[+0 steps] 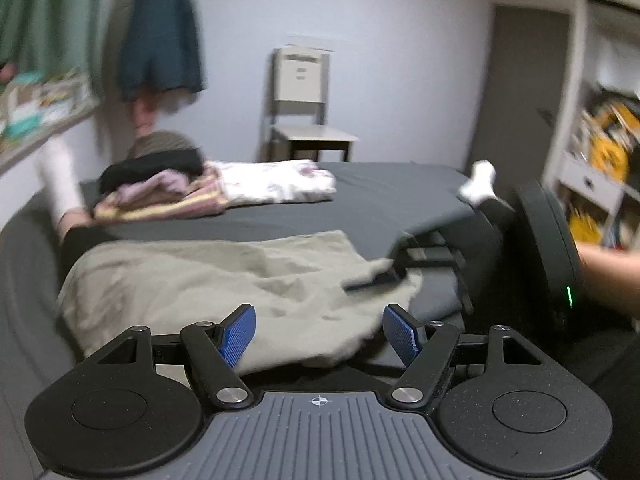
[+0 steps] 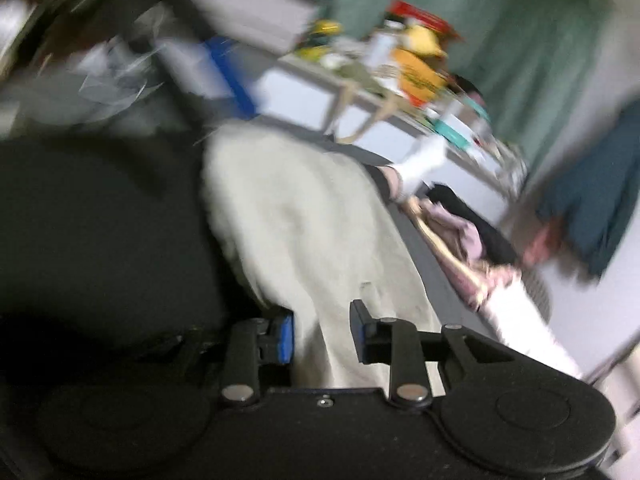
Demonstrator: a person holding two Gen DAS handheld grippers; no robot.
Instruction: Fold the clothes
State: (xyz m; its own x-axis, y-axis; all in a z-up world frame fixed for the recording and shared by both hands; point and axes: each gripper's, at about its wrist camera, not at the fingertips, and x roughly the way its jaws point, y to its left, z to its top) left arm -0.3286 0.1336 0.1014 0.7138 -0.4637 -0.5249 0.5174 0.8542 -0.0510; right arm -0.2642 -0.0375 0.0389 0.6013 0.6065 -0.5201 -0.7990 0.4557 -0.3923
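The left gripper (image 1: 319, 332) sits at the lower centre of its frame, blue-padded fingers (image 1: 238, 334) spread wide and holding nothing. Directly beyond them, the crumpled beige fabric garment (image 1: 208, 280) lies on the dark grey bed surface (image 1: 380, 196). At centre right, the right gripper (image 1: 380, 278) touches the garment's right edge. A stack of folded clothes (image 1: 168, 192) rests at centre left. In the blurred right wrist view, the right gripper (image 2: 322, 336) jaws stand apart over the garment (image 2: 304, 232); whether they grip it cannot be determined.
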